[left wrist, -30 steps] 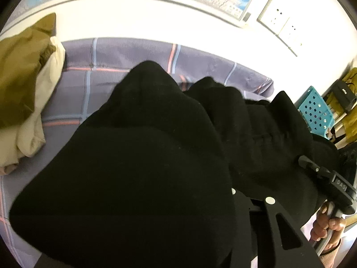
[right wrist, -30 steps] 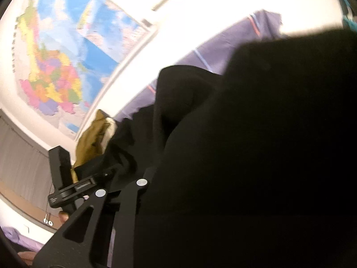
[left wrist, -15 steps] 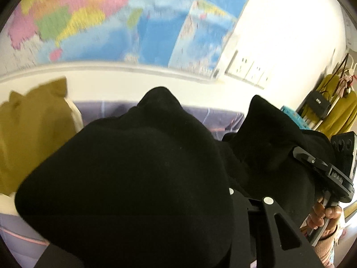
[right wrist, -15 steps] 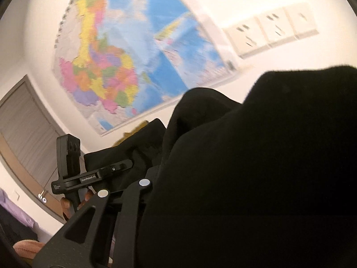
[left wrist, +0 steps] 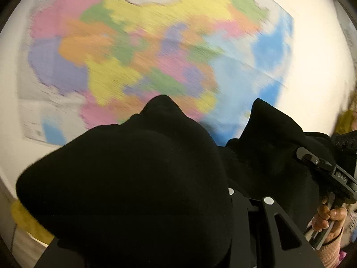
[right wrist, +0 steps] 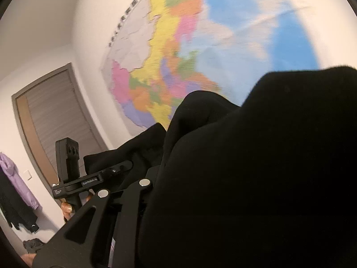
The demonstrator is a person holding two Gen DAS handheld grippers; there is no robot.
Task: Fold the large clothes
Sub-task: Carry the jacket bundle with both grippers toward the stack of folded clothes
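I hold the black garment (left wrist: 138,178) up in the air in front of the wall map (left wrist: 145,51). My left gripper (right wrist: 116,169) has its jaws closed on one bunch of the cloth. My right gripper (left wrist: 312,160) also grips the cloth, on the right. I judge this is the lifting and spreading step. Next, I should pull both hands apart and lay the garment flat.

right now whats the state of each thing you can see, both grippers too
black garment: bunched, held up in front of the wall map
left gripper: shut on the black garment
right gripper: shut on the black garment
door: closed
purple garment: hanging
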